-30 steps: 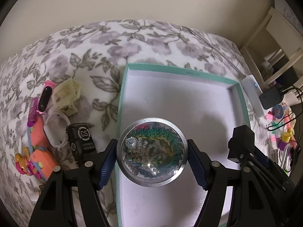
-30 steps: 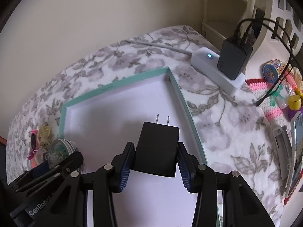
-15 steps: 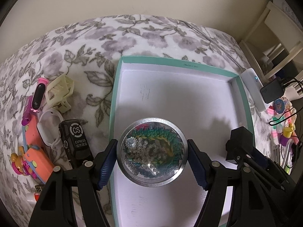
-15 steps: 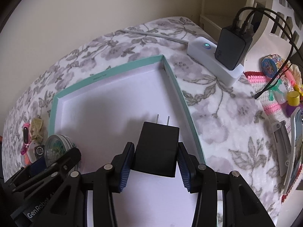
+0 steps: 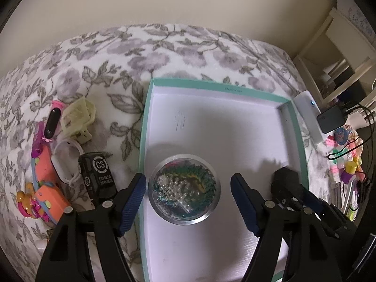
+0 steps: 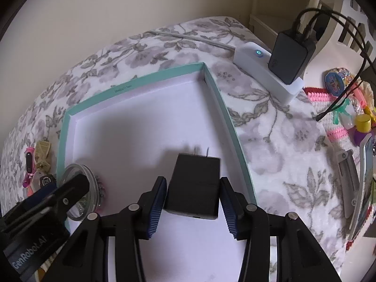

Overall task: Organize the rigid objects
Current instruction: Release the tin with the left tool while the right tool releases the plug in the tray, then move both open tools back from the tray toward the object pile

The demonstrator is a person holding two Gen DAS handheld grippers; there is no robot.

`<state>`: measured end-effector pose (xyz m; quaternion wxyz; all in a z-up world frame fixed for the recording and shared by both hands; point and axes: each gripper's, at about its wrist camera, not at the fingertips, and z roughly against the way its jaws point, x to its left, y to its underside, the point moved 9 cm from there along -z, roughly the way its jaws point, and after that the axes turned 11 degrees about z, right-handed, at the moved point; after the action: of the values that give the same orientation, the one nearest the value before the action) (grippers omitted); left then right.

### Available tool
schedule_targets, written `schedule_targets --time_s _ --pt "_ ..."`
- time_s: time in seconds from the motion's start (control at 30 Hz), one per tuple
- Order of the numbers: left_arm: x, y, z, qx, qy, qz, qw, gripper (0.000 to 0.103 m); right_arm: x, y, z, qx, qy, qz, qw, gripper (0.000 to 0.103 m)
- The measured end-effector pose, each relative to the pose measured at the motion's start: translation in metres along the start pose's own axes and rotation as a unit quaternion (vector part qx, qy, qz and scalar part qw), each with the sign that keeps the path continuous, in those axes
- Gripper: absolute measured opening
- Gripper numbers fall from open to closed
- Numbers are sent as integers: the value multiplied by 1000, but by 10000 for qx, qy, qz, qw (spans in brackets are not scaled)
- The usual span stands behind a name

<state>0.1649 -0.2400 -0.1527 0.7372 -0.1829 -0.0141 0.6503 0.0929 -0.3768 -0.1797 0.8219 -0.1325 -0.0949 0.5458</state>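
left gripper (image 5: 188,196): spread around tin (image 5: 185,189) (not touching)
right gripper (image 6: 193,198): pinching charger (image 6: 193,185)
tray (image 5: 246,91): holds tin

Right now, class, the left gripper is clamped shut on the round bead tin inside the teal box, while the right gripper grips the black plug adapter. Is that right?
Not quite. The left gripper is open: the left wrist view shows a gap between each blue pad and the round bead tin, which rests on the floor of the teal box. The right gripper does grip the black plug adapter.
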Motion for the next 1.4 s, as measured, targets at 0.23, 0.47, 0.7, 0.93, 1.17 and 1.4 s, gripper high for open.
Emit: schedule_targets --time_s 0.23,0.47,0.7,0.93,1.17,1.4 --pt "7 -10 15 -219 -144 -10 9997 76 5 -11 22 -258 41 102 9996 50" --pt "24 -22 29 -534 -405 66 9977 77 8 -24 48 -656 109 109 9977 63" --pt "45 -29 31 -695 -626 219 9954 92 6 -25 46 -683 146 71 9975 75" --pt "58 -30 26 -697 -716 391 9942 92 6 -25 44 -738 158 51 9971 87" --pt "63 -29 28 -704 -729 442 9939 92 6 -25 46 -764 150 19 9970 97" --pt "70 -26 40 -716 -800 484 9930 92 11 -25 55 -875 122 61 9961 103"
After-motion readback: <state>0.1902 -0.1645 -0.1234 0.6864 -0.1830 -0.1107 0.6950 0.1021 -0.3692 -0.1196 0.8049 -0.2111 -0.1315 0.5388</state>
